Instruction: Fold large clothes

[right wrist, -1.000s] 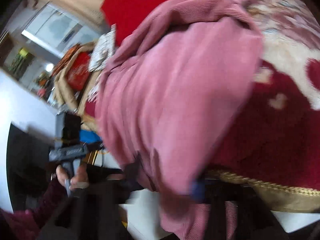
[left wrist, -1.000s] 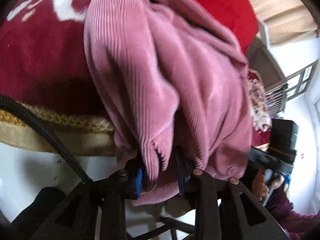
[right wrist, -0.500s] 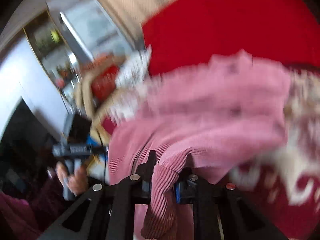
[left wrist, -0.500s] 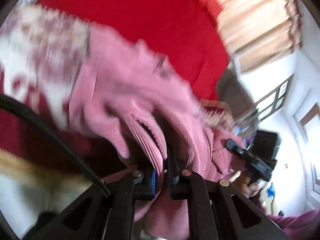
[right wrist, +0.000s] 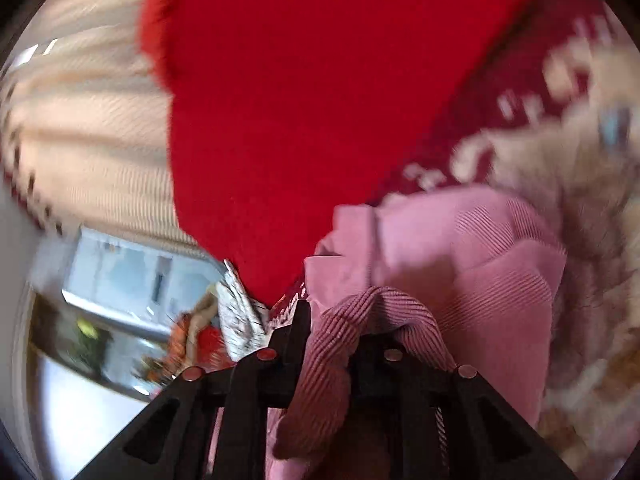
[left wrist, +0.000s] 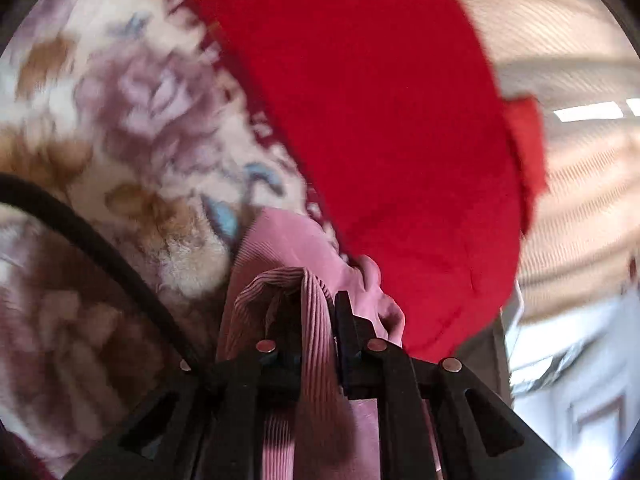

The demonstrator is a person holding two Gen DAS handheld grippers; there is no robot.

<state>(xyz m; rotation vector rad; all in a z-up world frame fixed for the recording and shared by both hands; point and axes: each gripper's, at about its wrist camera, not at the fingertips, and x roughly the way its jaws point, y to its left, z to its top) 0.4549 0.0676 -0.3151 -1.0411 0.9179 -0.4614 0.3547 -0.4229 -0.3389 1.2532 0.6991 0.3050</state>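
Between angled fingers [left wrist: 345, 320], pink garment [left wrist: 316, 344]

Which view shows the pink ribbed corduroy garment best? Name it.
The right wrist view: the pink ribbed corduroy garment spreads wide beyond the right gripper, folds visible. The left wrist view shows only a narrow bunch pinched in the left gripper.

Both my cameras ride just behind my fingers, looking forward and slightly down — very close to the pink ribbed corduroy garment [left wrist: 316, 320] [right wrist: 472, 256]. My left view faces the bright red blanket [left wrist: 380, 120] [right wrist: 300, 100] from one side, my right from the other — both share it.
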